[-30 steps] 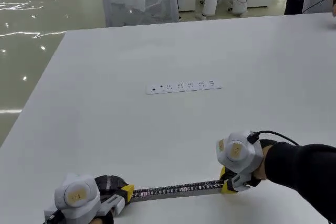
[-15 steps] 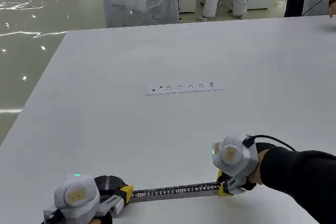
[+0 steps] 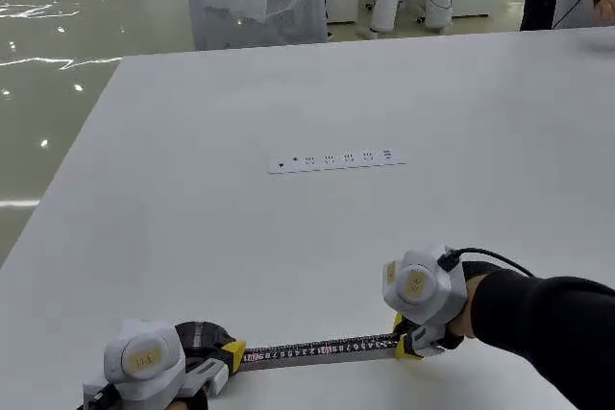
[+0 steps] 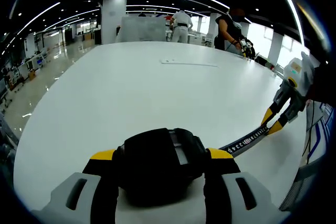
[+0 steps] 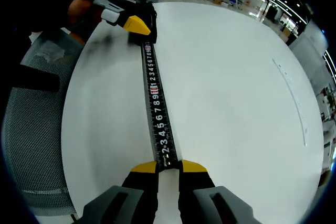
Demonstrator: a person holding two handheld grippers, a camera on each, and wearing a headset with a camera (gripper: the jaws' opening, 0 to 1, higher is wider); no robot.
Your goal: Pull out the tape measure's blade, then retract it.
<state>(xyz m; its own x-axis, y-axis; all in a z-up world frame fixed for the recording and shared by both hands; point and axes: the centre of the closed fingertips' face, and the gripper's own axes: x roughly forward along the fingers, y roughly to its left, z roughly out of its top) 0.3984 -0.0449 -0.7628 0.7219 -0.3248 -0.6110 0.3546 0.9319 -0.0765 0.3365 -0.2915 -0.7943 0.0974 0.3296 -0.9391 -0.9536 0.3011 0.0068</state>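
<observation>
Jaws of the left gripper (image 4: 161, 155) clench the tape measure's case (image 4: 157, 174) between them. The right gripper (image 5: 164, 167) pinches the blade (image 5: 156, 108) at its tip, the strip running straight ahead to that case. Thin, springy, probably slick steel: best held squarely at the very end.

White table (image 3: 192, 218) bears socket strip (image 3: 336, 158) and tape measure (image 3: 317, 348).

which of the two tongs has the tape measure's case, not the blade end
The left tongs: they are shut around the black case, while the right tongs pinch just the tip of the pulled-out blade.
</observation>
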